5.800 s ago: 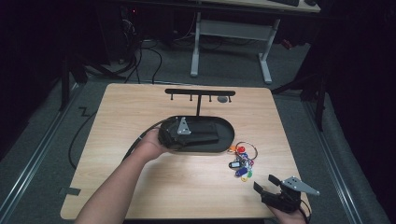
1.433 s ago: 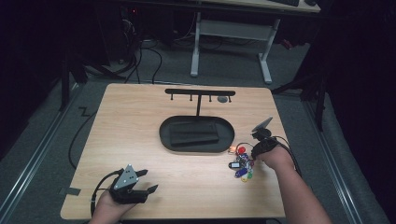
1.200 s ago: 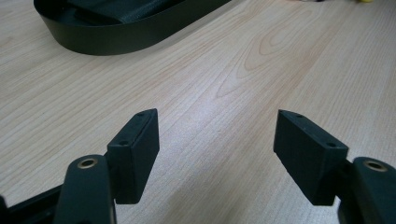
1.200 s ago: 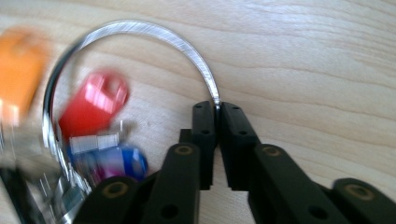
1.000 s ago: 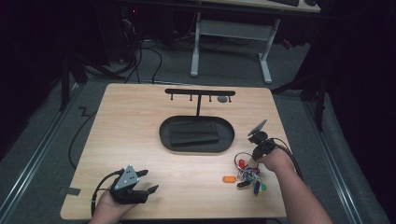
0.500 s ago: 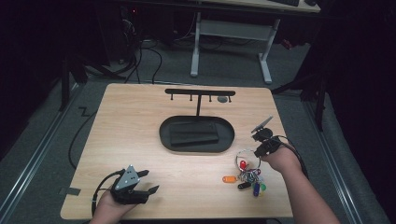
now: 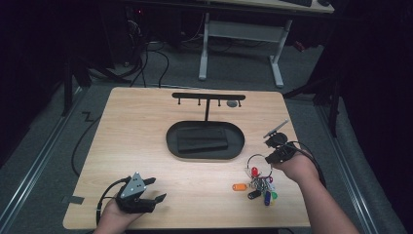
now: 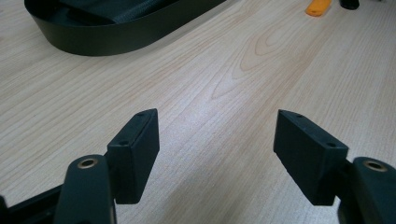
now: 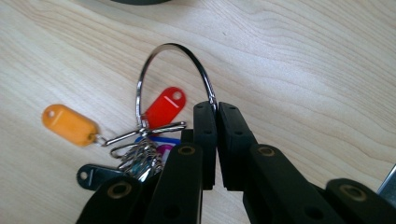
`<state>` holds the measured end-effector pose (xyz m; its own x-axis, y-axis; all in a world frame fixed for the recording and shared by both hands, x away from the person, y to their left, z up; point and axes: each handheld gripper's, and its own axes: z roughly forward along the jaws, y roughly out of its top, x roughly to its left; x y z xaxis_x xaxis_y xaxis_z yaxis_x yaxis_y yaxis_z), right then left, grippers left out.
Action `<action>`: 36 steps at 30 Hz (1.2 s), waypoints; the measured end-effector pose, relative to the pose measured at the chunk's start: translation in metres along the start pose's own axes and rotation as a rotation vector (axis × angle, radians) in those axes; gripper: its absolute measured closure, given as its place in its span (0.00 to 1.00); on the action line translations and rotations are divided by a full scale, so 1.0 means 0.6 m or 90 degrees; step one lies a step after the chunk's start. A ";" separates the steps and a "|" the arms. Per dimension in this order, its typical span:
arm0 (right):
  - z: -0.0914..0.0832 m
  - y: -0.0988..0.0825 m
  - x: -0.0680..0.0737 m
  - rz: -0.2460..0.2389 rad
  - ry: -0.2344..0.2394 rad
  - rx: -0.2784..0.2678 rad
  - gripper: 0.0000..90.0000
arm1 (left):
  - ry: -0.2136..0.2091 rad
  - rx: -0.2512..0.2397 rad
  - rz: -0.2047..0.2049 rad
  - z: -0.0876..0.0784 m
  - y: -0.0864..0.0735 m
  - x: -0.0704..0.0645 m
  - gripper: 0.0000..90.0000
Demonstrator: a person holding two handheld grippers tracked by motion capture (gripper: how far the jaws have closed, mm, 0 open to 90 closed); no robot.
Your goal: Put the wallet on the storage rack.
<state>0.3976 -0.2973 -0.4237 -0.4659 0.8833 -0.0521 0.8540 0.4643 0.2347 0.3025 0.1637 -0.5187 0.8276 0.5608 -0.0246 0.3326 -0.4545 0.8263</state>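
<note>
A large metal key ring (image 9: 173, 45) carries several coloured tags: a red one (image 9: 163, 106), an orange one (image 9: 70, 123) and a black one (image 9: 93, 175). My right gripper (image 9: 215, 106) is shut on the ring's wire and holds the ring tilted up, while the tags lie on the wooden table. From above, the right gripper (image 7: 269, 156) is at the table's right side, with the bunch of tags (image 7: 258, 187) just in front of it. My left gripper (image 7: 157, 189) rests open near the front left edge, with nothing between its jaws (image 8: 217, 140).
A black oval tray (image 7: 175, 146) sits mid-table with a flat dark block in it; its wall (image 8: 116, 37) shows ahead of the left gripper. Behind it stands a black T-shaped rack (image 7: 208, 97) with small hooks. The table's edge is close behind both hands.
My right gripper has risen and drawn slightly toward the right, pulling the ring upright and dragging the tags toward the front. The left gripper has stayed put.
</note>
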 end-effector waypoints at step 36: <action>-0.126 0.012 0.038 -0.048 0.007 -0.041 0.98 | -0.004 -0.001 -0.004 0.001 -0.002 0.000 0.35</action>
<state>0.3756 -0.2786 -0.3496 -0.5319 0.8446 -0.0610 0.7997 0.5247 0.2919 0.3022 0.1639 -0.5197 0.8286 0.5588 -0.0331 0.3366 -0.4502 0.8271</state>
